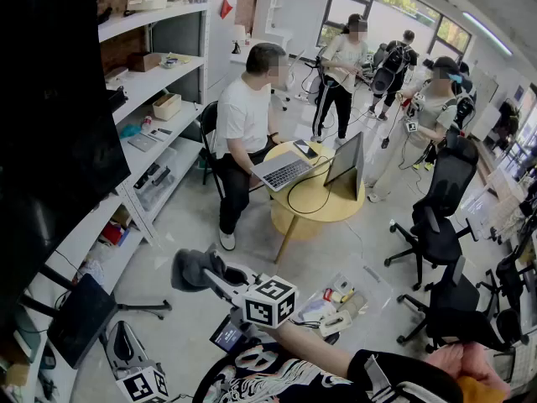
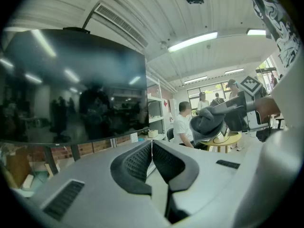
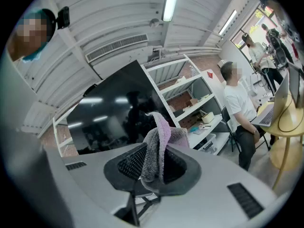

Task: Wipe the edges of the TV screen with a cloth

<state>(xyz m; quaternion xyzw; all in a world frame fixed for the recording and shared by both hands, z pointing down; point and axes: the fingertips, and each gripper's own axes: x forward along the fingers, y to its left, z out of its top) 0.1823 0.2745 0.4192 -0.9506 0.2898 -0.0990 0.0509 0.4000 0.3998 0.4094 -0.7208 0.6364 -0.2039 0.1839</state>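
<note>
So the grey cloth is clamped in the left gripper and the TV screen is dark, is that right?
Not quite. The grey cloth is clamped in the right gripper, as the right gripper view shows; the left gripper has its jaws together on nothing. The TV screen is dark, as you said.
</note>
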